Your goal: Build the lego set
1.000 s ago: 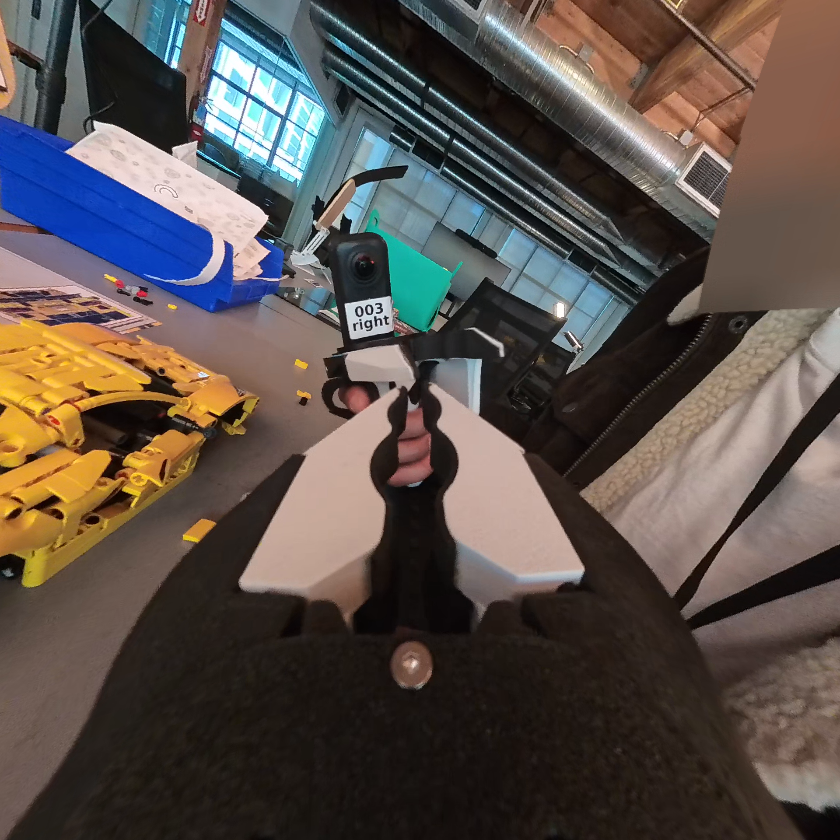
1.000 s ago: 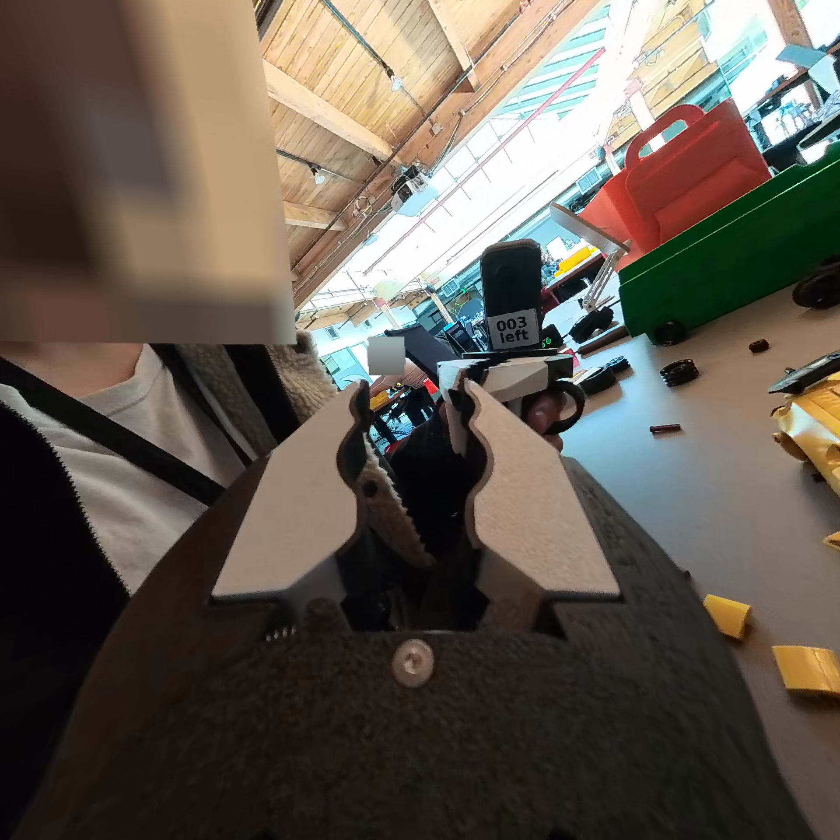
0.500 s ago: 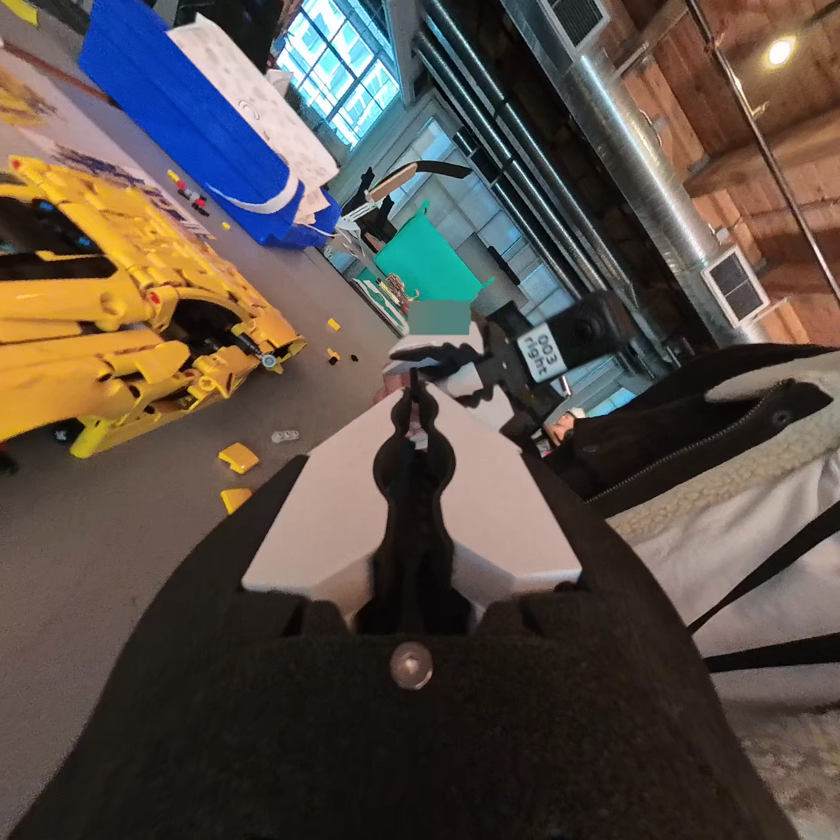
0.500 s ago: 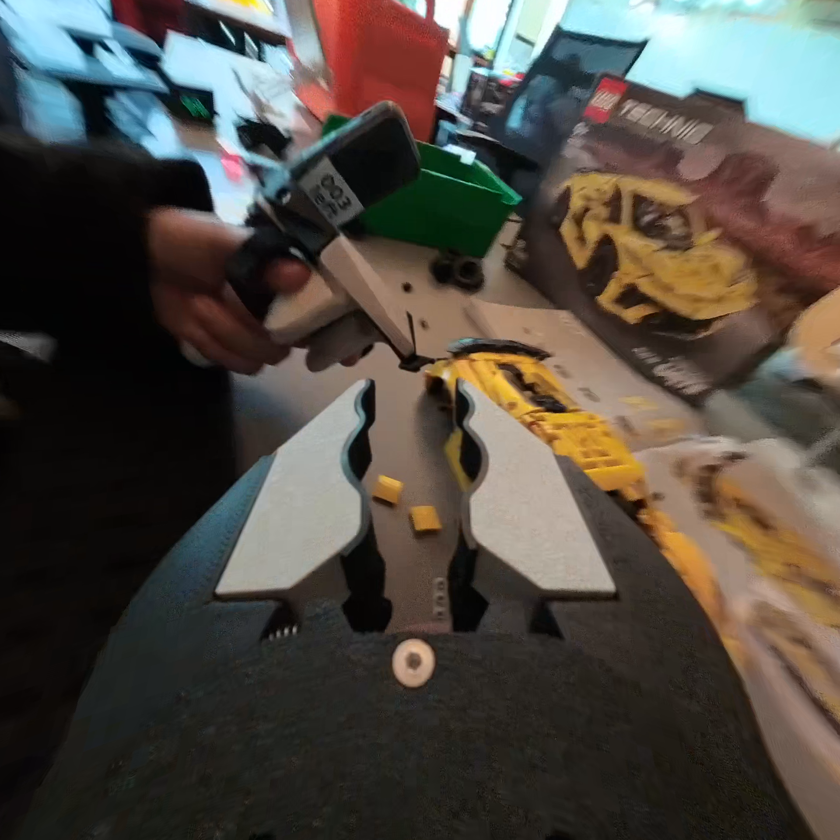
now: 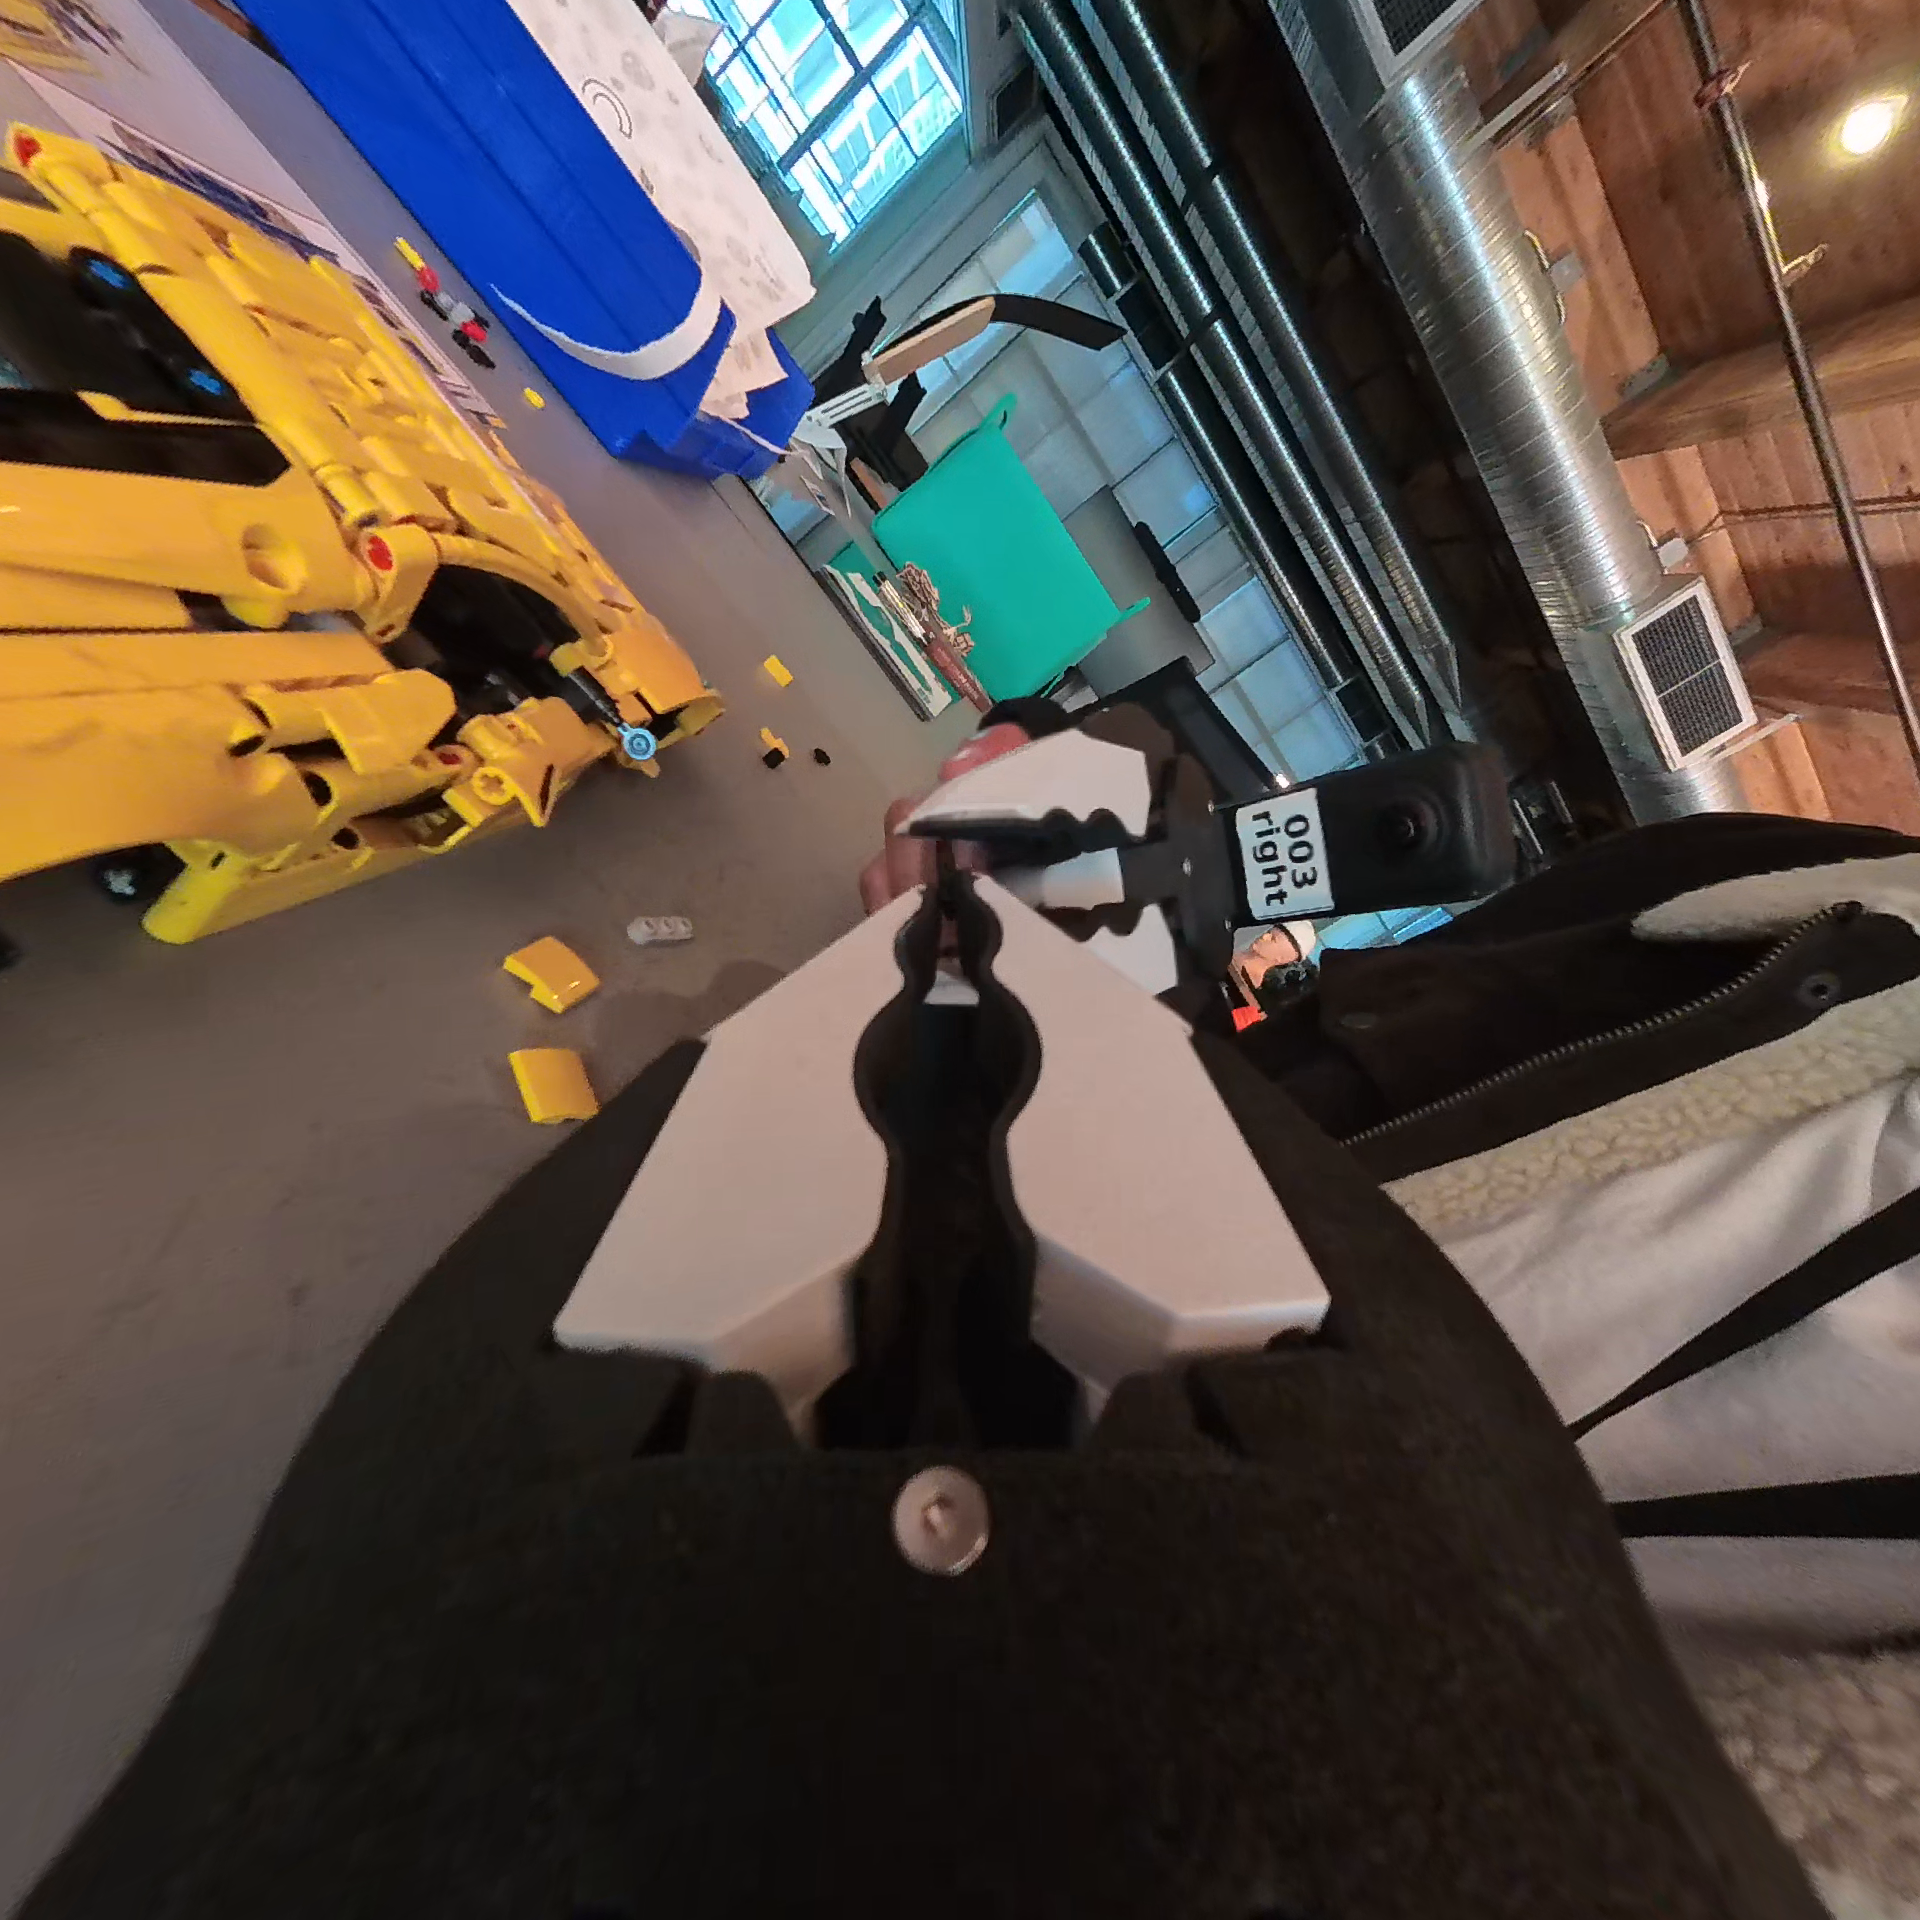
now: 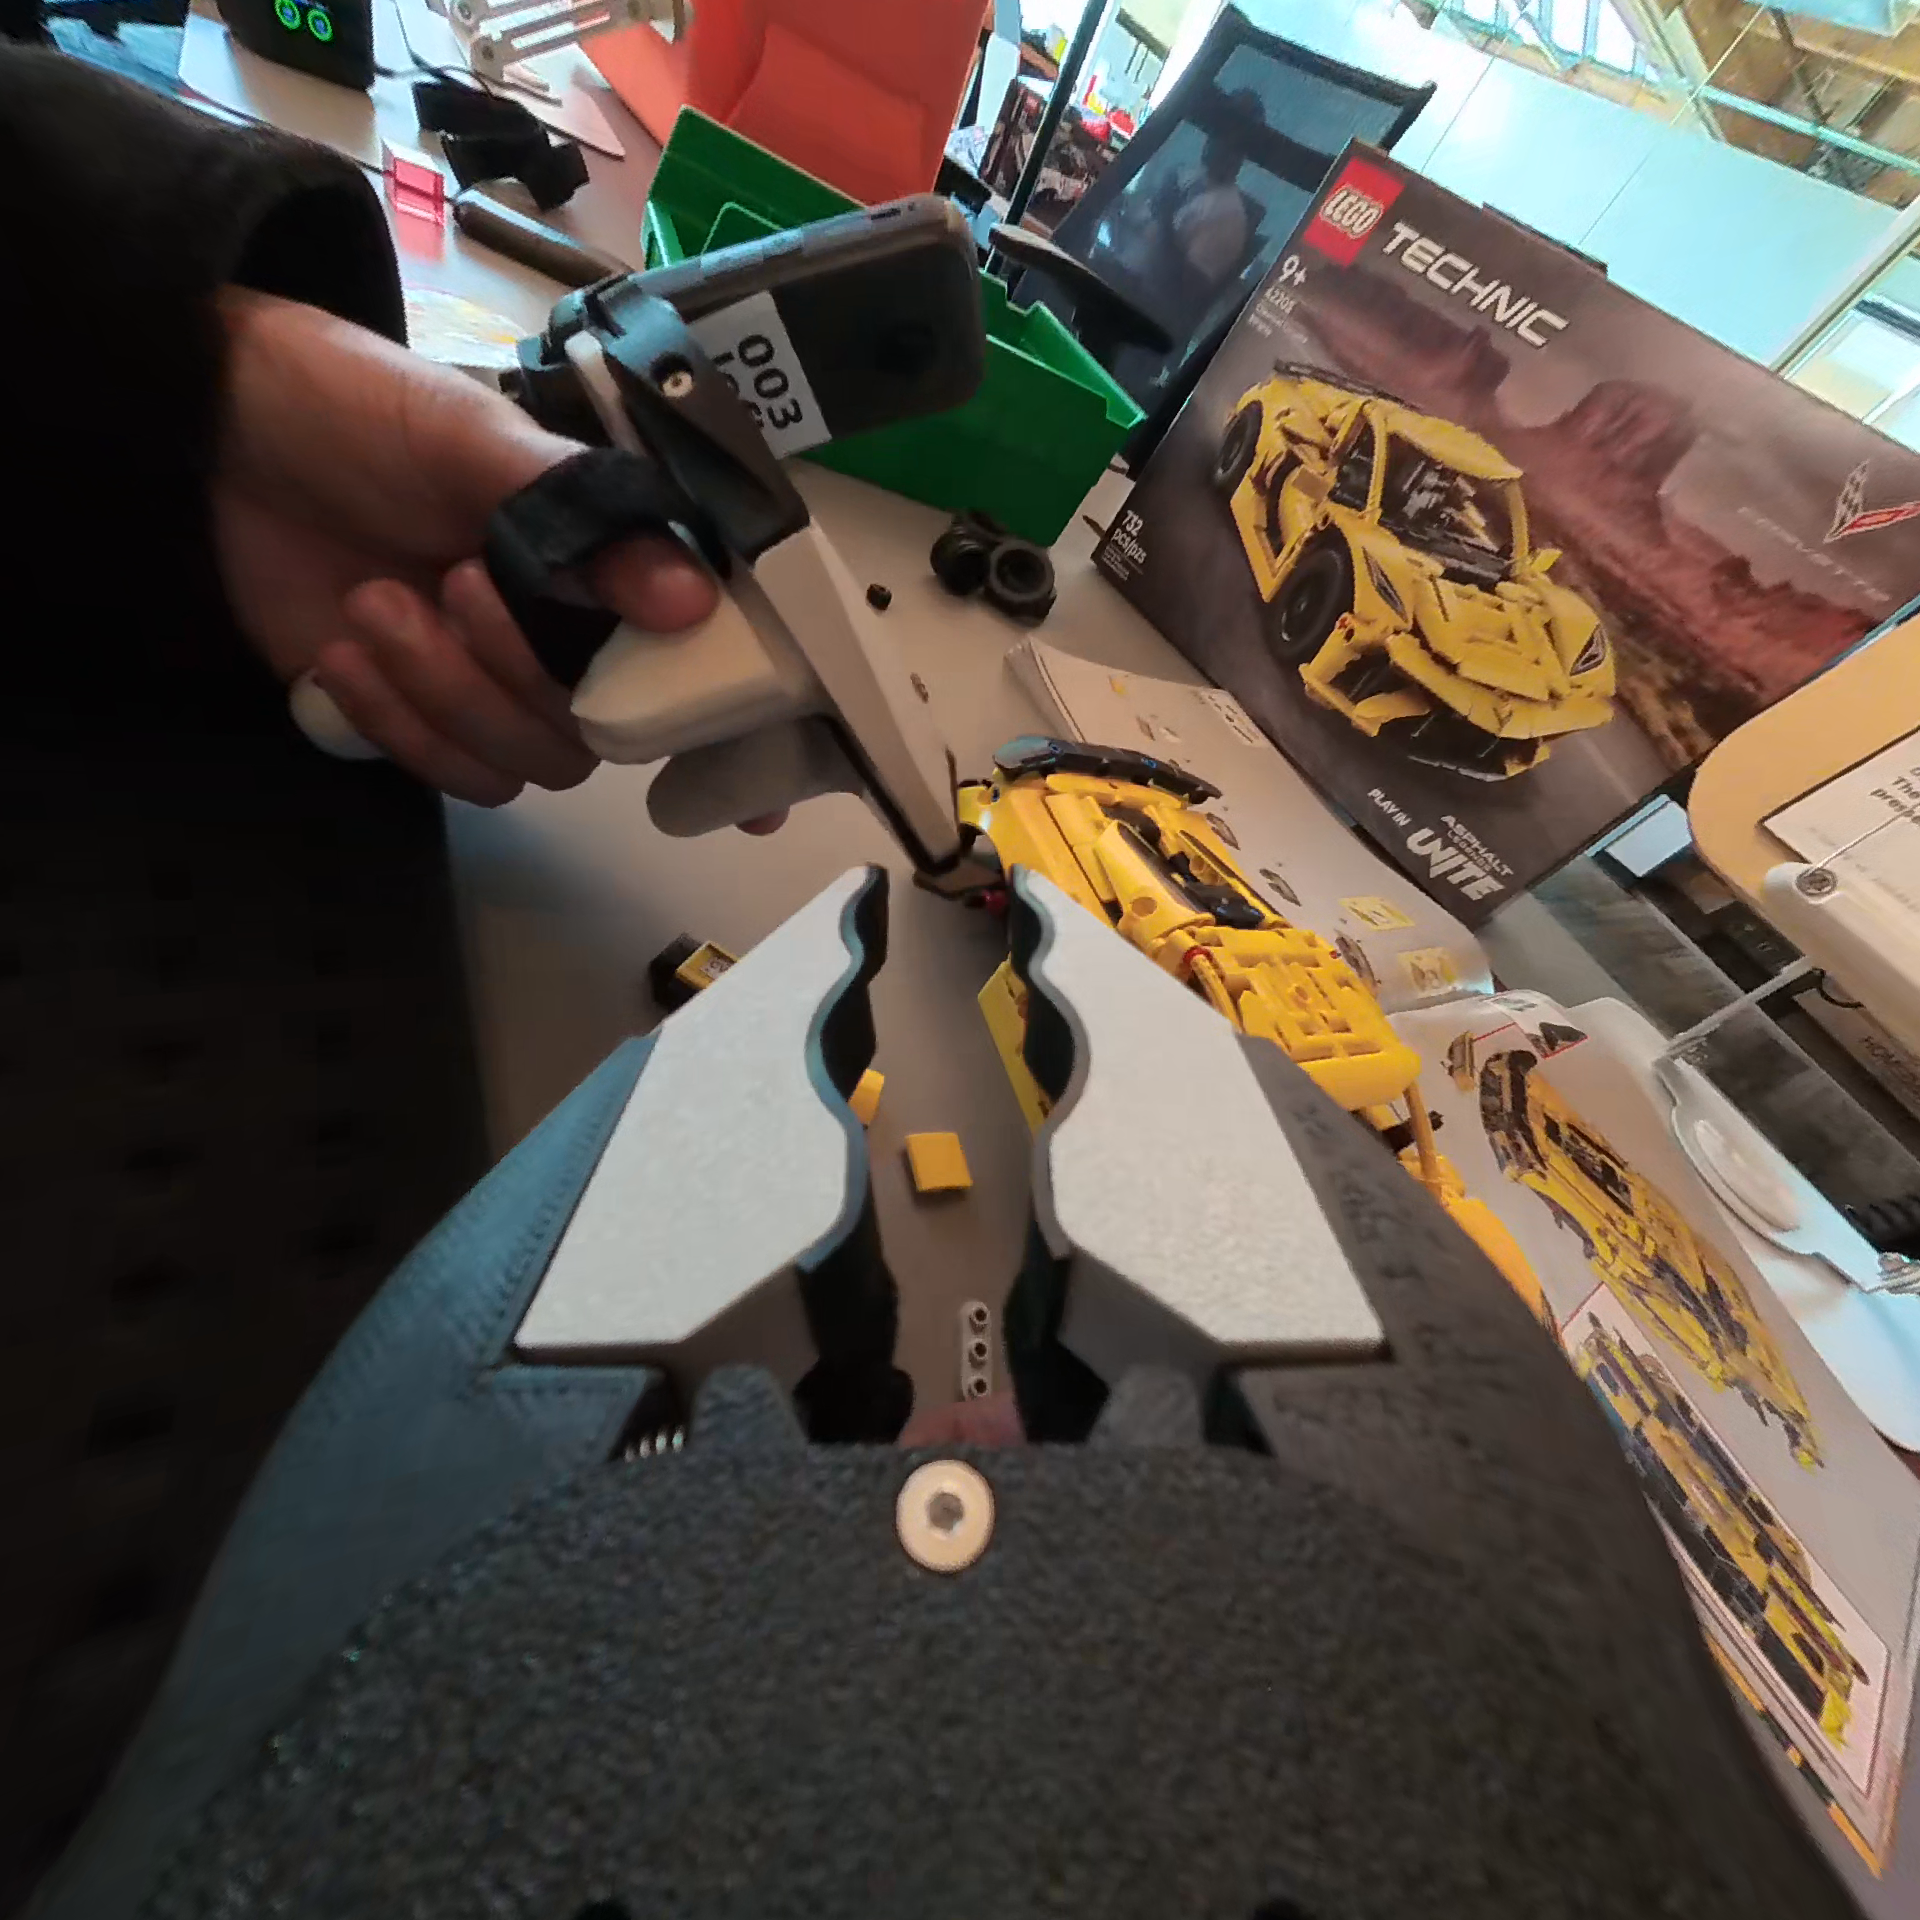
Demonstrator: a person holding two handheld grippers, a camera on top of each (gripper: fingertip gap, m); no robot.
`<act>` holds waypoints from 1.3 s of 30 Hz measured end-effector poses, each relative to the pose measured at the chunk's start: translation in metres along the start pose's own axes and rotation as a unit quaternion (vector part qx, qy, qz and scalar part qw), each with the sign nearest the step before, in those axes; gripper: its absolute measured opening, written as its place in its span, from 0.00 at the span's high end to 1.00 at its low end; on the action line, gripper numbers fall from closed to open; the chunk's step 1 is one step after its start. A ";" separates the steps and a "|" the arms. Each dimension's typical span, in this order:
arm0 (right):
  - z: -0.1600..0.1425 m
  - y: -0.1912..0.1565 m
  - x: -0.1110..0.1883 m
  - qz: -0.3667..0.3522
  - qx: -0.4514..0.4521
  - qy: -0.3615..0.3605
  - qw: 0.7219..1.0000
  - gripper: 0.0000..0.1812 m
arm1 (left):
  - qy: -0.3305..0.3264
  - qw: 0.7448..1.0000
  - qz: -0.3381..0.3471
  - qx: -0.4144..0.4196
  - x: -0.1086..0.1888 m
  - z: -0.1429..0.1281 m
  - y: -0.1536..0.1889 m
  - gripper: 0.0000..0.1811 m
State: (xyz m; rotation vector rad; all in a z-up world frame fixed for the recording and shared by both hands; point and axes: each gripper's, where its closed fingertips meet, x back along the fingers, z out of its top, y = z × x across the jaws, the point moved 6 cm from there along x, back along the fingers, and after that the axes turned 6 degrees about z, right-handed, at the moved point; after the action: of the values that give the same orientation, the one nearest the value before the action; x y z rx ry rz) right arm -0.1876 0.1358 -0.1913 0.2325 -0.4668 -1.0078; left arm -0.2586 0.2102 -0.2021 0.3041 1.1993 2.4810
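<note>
1. The left gripper (image 5: 948, 914) has its jaws drawn almost together at the tips; a small dark piece seems pinched there, though the view is too poor to be sure what it is.
2. In the left wrist view the yellow car (image 5: 260, 582) sits on the grey table (image 5: 260, 1247) at ten o'clock from that gripper, well apart.
3. Two loose yellow tiles (image 5: 551, 971) lie on the table at nine o'clock, between the car and the tips.
4. The right gripper (image 6: 948, 914) stands with a clear gap between its jaws and holds nothing.
5. In the right wrist view the car (image 6: 1174, 914) lies at one o'clock, just beyond the right finger, and the left gripper's tip (image 6: 935, 857) hangs at twelve o'clock.
6. A set box (image 6: 1507, 540) stands at two o'clock behind the car.
</note>
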 end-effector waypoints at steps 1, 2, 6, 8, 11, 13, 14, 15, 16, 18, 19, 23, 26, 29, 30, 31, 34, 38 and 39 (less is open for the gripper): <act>0.001 0.000 0.001 0.000 0.000 0.002 1.000 0.89 | -0.001 1.000 0.000 -0.002 0.000 0.000 0.001 0.99; 0.001 0.001 0.001 -0.003 0.000 0.003 1.000 0.91 | -0.002 1.000 0.000 -0.003 -0.001 -0.001 0.001 0.99; 0.000 0.002 0.002 0.008 -0.011 0.002 1.000 0.91 | -0.004 1.000 0.007 -0.014 -0.001 0.000 0.002 0.99; -0.003 0.002 0.000 0.019 -0.018 -0.010 1.000 0.91 | -0.010 0.999 0.032 -0.040 0.003 0.002 0.000 0.99; -0.016 -0.004 -0.007 0.067 -0.041 -0.048 0.996 0.91 | -0.051 0.988 0.107 -0.101 0.020 0.004 -0.009 0.85; -0.026 -0.011 -0.013 0.102 -0.059 -0.071 0.991 0.91 | -0.126 0.961 0.177 -0.171 0.031 -0.009 -0.017 0.83; -0.031 -0.015 -0.016 0.122 -0.065 -0.086 0.987 0.91 | -0.156 0.946 0.205 -0.196 0.034 -0.016 -0.020 0.82; -0.035 -0.019 -0.019 0.135 -0.068 -0.100 0.983 0.91 | -0.177 0.936 0.217 -0.211 0.035 -0.021 -0.021 0.81; -0.037 -0.022 -0.021 0.140 -0.066 -0.113 0.982 0.91 | -0.189 0.931 0.225 -0.218 0.035 -0.024 -0.021 0.81; -0.040 -0.027 -0.025 0.149 -0.064 -0.130 0.978 0.91 | -0.213 0.918 0.247 -0.224 0.032 -0.028 -0.025 0.81; -0.042 -0.029 -0.027 0.154 -0.067 -0.138 0.976 0.91 | -0.231 0.910 0.258 -0.227 0.030 -0.032 -0.028 0.81; -0.044 -0.029 -0.028 0.155 -0.077 -0.147 0.974 0.91 | -0.269 0.890 0.281 -0.240 0.025 -0.038 -0.035 0.81; -0.042 -0.028 -0.027 0.153 -0.080 -0.140 0.975 0.91 | -0.269 0.889 0.281 -0.241 0.021 -0.037 -0.036 0.82; -0.042 -0.028 -0.027 0.150 -0.075 -0.140 0.976 0.91 | -0.276 0.885 0.282 -0.246 0.019 -0.038 -0.038 0.90; -0.042 -0.027 -0.027 0.148 -0.074 -0.138 0.977 0.91 | -0.277 0.885 0.281 -0.247 0.018 -0.038 -0.038 0.91; -0.041 -0.027 -0.026 0.147 -0.073 -0.135 0.977 0.91 | -0.278 0.885 0.281 -0.247 0.018 -0.038 -0.038 0.91; -0.040 -0.024 -0.025 0.137 -0.076 -0.129 0.979 0.91 | -0.272 0.882 0.283 -0.260 0.018 -0.037 -0.039 0.92; -0.036 -0.017 -0.022 0.116 -0.074 -0.110 0.984 0.91 | -0.202 0.874 0.280 -0.342 0.014 -0.026 -0.033 0.92; -0.035 -0.016 -0.021 0.110 -0.072 -0.106 0.986 0.91 | -0.168 0.878 0.273 -0.356 0.013 -0.023 -0.030 0.92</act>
State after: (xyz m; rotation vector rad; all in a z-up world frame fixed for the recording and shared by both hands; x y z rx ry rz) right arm -0.1925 0.1451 -0.2336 -0.0559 -0.5963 -0.8489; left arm -0.2712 0.2161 -0.2390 0.9027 -0.0008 2.9450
